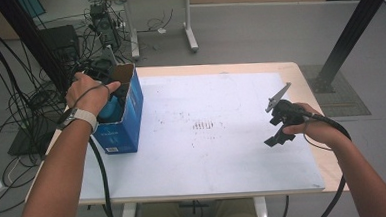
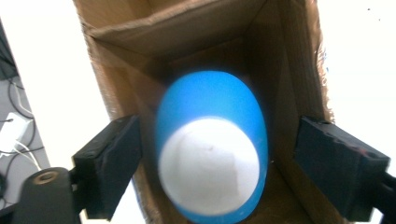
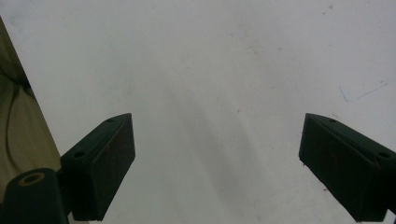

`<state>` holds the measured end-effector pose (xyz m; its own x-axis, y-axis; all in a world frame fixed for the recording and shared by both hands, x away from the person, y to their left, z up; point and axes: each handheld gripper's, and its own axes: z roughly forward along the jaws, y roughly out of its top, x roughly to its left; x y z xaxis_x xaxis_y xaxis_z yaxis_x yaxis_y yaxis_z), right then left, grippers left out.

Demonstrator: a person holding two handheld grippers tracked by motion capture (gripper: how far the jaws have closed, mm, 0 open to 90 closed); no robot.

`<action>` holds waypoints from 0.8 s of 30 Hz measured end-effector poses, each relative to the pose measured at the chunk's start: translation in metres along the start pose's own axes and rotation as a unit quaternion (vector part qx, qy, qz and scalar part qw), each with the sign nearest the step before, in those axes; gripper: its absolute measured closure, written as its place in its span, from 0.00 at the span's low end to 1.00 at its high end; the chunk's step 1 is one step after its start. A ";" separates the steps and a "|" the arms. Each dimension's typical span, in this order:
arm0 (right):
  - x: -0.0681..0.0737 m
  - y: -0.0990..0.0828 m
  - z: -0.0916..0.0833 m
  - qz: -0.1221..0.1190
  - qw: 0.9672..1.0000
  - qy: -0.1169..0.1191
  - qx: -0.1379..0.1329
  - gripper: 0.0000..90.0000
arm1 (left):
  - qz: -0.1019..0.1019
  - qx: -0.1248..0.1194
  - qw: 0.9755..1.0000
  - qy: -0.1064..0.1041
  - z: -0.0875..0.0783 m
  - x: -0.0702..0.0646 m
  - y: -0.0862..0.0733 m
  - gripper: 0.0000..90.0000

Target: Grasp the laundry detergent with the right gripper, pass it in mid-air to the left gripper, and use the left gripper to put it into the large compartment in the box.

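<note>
A blue box [image 1: 127, 127] with a brown cardboard inside [image 2: 196, 32] stands open-topped at the table's left edge. In it sits a blue rounded object with a white end [image 2: 210, 172], seen blurred and close; a bit of its blue shows under the hand [image 1: 110, 109]. My left gripper [image 2: 219, 126] points down into the box, its jaws on either side of the object with a gap at each pad. The left hand [image 1: 87, 94] covers most of that gripper. My right gripper [image 1: 276, 134] hovers at the right over the white sheet [image 3: 210, 56], open [image 3: 217, 123] with nothing between its jaws.
A white sheet [image 1: 217, 137] covers most of the wooden table [image 1: 299, 78]. Cables [image 1: 25, 97] and dark equipment lie on the floor to the left. Another table's legs [image 1: 189, 33] stand behind, and a black post [image 1: 347, 35] rises at the far right.
</note>
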<state>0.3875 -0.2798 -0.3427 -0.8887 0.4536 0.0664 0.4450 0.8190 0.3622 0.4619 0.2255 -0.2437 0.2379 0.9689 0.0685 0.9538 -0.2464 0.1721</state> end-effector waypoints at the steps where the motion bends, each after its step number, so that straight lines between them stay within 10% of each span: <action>1: 0.000 0.000 0.000 0.000 1.000 0.000 0.000 0.12 | -0.001 -0.003 1.000 0.001 -0.003 0.000 0.000 0.17; 16: -0.001 0.002 -0.006 -0.001 1.000 -0.006 0.003 0.12 | 0.032 -0.026 0.999 -0.028 -0.052 -0.007 0.005 0.10; 24: -0.002 0.003 -0.010 0.010 1.000 -0.004 0.002 0.11 | 0.094 -0.075 0.991 -0.063 -0.093 -0.025 0.006 0.09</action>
<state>0.3897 -0.2818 -0.3326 -0.8790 0.4723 0.0650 0.4624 0.8114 0.3577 0.4443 0.1973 -0.1533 0.4390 0.8985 -0.0090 0.8549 -0.4145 0.3119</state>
